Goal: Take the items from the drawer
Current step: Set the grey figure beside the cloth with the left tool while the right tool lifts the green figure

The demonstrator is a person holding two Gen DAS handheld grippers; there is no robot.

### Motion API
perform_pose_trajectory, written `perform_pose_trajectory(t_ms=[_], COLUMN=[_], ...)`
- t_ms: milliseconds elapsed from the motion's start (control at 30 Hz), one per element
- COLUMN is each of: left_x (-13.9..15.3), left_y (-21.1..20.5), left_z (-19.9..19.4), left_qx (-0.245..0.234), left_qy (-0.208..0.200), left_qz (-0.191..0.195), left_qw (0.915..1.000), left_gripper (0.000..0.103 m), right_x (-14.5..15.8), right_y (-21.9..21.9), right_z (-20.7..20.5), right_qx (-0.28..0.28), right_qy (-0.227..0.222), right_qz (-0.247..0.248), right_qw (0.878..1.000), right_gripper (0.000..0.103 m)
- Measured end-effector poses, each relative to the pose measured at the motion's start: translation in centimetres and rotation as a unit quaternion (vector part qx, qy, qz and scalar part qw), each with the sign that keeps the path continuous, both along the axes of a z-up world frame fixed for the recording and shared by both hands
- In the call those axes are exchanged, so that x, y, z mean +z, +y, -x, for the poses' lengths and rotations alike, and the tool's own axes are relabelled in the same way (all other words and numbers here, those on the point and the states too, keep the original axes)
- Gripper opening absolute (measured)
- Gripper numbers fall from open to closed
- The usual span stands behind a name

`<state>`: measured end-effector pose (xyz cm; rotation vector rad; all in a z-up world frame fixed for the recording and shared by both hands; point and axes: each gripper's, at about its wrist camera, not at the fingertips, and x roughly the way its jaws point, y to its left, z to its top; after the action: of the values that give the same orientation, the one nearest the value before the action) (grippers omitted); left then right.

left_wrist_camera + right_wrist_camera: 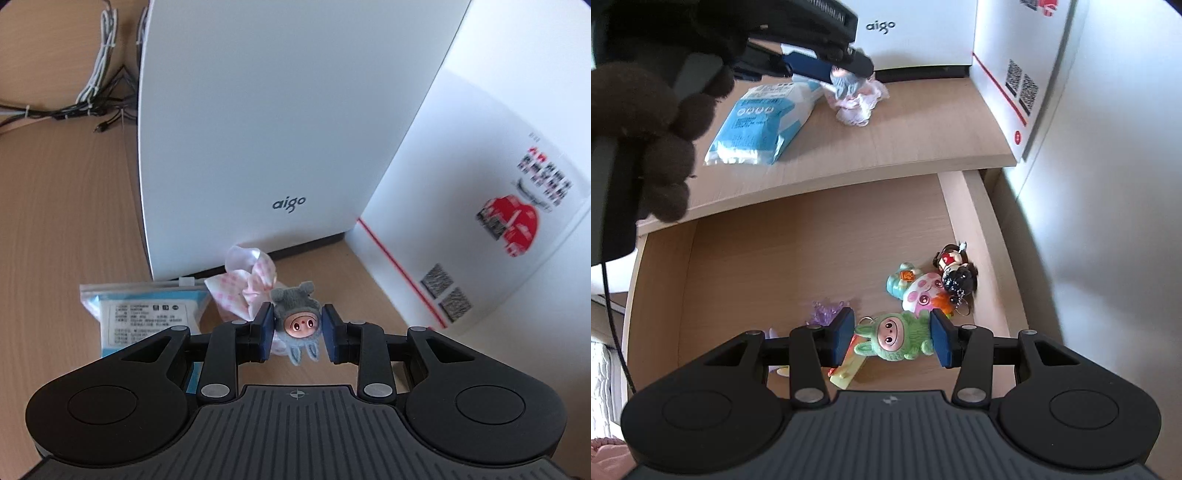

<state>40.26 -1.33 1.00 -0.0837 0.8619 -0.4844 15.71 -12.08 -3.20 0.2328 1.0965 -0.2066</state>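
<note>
Two grippers each clamp a small plush doll. The left gripper point(297, 325) pinches a grey doll point(298, 322) above the desk point(74, 221), by a pink wrapper point(245, 282) and blue packet point(147, 314). The right gripper point(892, 338) grips a green doll point(897, 336) over the open drawer point(757, 266), where other toys point(931, 288) lie.

Your right gripper point(892, 338) had its blue pads closed on the fuzzy green bunny-suit doll point(897, 338), above the open light-wood drawer point(982, 236). Your gloved left hand's gripper point(846, 72) clamped a grey plush doll point(844, 85) over the desktop point(905, 133), beside the blue-white plastic pouch point(757, 125).
</note>
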Motion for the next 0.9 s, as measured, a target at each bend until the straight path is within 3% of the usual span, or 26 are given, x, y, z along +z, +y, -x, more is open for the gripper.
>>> perform_pose_trajectory(t_ms=[233,467,633,800,900], left_x=[-2.4,-2.3,-1.4,0.4,1.3], left_y=[-0.6,-1.5,-0.1,2.8,5.0], left_z=[-0.9,-0.5,0.0,1.3,2.4], left_qx=[0.019,0.013,0.048,0.08,0.095], left_qy=[-0.014,-0.044,-0.049,-0.079,-0.084], left_qz=[-0.035,-0.055,-0.019,0.037,0.049], left_qw=[0.9991,0.9974,0.9975,0.993,0.9908], left_gripper=[0.032,0.033,0.033,0.033,0.032], right_x=[-0.4,-0.4,0.0,-1.0,-1.2], right_y=[0.3,0.8,0.5,0.7,1.1], right_z=[-0.3,0.4,0.9,0.4,0.2], right_qx=[0.007,0.011,0.008,0.011,0.022], right_qy=[-0.003,-0.004,-0.012,-0.011,-0.013], right_qz=[0.009,0.015,0.017,0.013,0.019], right_qw=[1.0,1.0,1.0,1.0,0.999], right_gripper=[0.044,0.044,0.044,0.044,0.044])
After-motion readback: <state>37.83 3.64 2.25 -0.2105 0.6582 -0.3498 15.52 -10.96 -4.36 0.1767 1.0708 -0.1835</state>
